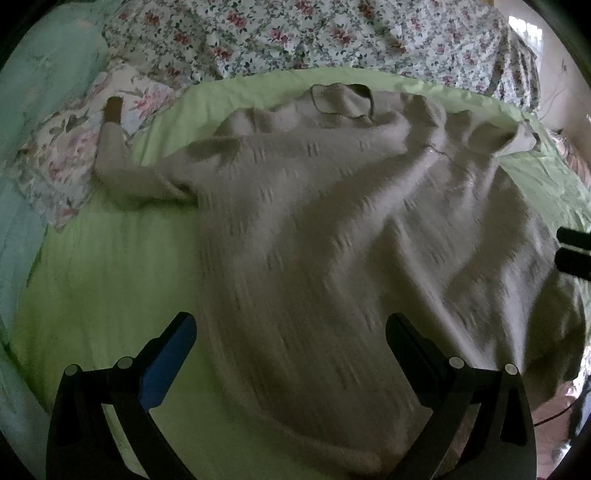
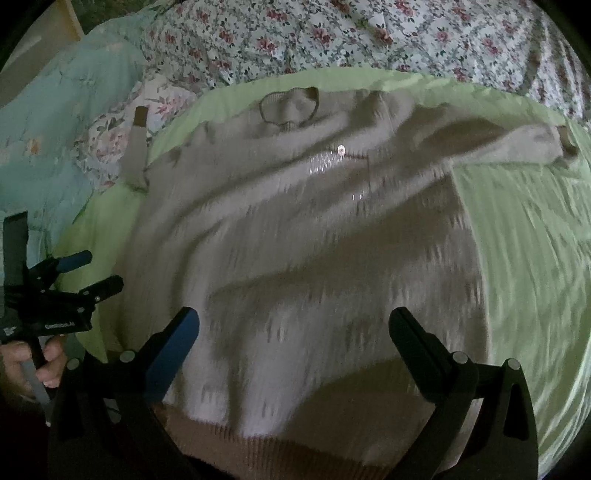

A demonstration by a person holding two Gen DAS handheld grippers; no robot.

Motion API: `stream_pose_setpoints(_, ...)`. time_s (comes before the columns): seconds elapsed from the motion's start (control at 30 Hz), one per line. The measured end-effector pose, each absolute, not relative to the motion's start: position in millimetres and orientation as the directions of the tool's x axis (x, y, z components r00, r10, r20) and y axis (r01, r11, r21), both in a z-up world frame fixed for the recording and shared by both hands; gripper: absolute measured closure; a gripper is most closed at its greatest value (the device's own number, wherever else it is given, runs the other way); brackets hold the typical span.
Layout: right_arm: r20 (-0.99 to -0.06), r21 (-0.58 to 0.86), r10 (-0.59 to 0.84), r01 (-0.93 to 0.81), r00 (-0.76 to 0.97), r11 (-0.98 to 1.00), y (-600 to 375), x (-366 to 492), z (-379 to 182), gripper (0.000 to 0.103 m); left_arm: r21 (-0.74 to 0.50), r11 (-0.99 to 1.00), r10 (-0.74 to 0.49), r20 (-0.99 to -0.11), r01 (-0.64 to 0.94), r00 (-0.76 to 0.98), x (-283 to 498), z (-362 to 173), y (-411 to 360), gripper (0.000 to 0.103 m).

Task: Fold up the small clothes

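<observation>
Two bedding layers frame the work: a floral quilt [image 2: 332, 33] bunched along the far edge and a pale teal duvet [image 2: 55, 110] to the left, w/ a flowered pillow [image 1: 62, 155] under the sweater's left cuff. Sweater [image 2: 295, 240] (beige knit, brown collar and hem) lies rumpled, front up, on the green sheet [image 2: 535, 240], sleeves spread. Left gripper [image 1: 291, 354] hovers over the lower body, jaws wide apart, nothing in them. Right gripper [image 2: 295, 350] sits above the hem, also spread open and empty; fabric looks motion-blurred, so contact is unclear.
</observation>
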State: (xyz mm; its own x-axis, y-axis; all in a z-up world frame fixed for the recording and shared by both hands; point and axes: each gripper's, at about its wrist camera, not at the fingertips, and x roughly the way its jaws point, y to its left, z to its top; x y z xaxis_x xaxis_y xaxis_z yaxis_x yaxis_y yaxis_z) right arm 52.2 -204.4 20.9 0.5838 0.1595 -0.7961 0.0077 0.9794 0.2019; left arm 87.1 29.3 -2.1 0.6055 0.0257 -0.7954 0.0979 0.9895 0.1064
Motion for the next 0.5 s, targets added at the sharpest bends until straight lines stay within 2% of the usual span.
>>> stream_pose_setpoints(0.2,-0.801,0.181,0.172,-0.042,0.573,0.983,-225,107,24,0.001,0.138,0.981,0.025,-0.779,0.133,0.626,152,5,45,0.001)
stream_pose_setpoints(0.43,-0.775,0.156,0.198,-0.121,0.6,0.98,-261,196,36,0.001,0.145,0.964,-0.039,-0.75,0.222,0.66,253,19,69,0.001)
stream_pose_setpoints(0.5,-0.765,0.133,0.198,-0.151,0.613,0.98,-269,222,41,0.001,0.111,0.956,-0.092,-0.762,0.27,0.641,293,20,75,0.001)
